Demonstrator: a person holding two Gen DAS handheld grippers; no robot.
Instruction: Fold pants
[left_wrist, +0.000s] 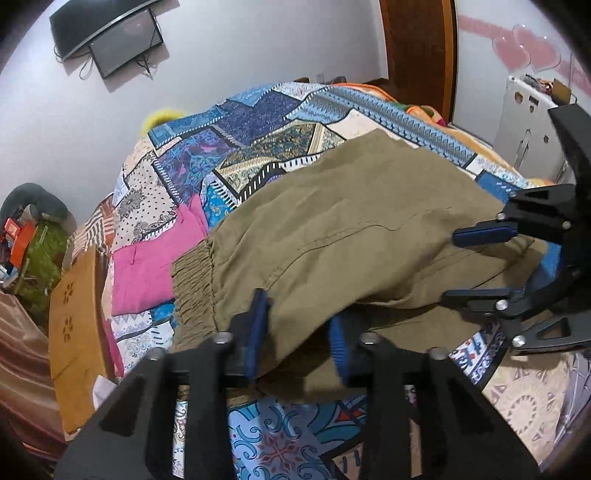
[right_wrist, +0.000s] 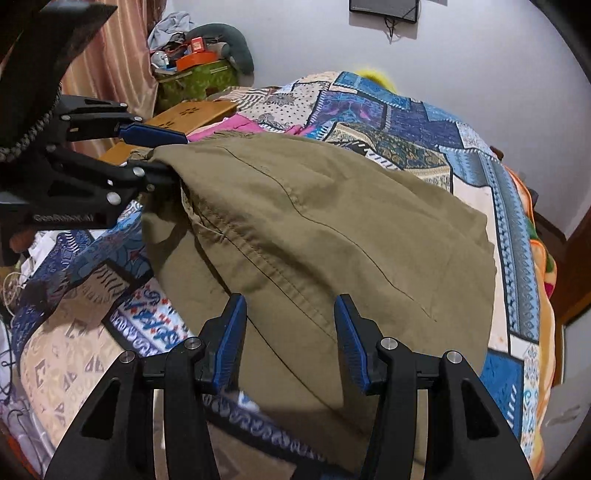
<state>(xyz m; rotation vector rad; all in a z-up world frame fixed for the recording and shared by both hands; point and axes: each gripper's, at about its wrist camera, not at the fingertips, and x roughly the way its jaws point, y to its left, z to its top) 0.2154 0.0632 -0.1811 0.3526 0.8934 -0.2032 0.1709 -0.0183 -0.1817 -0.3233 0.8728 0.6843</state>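
White walls (left_wrist: 229, 55), patchwork-covered bed (left_wrist: 258, 122), wooden door (left_wrist: 417, 40)

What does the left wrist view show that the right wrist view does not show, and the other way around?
Only the left wrist view shows the elastic waistband of the olive pants, a wooden door, pink heart decorations and a white cabinet.

Only the right wrist view shows the curtain and the double-stitched seam running along the pants.

Both show the pants lying on the patchwork bedspread, the pink garment, the wooden board, the wall screen, and both grippers: left gripper, right gripper, each with pants fabric between its fingers.
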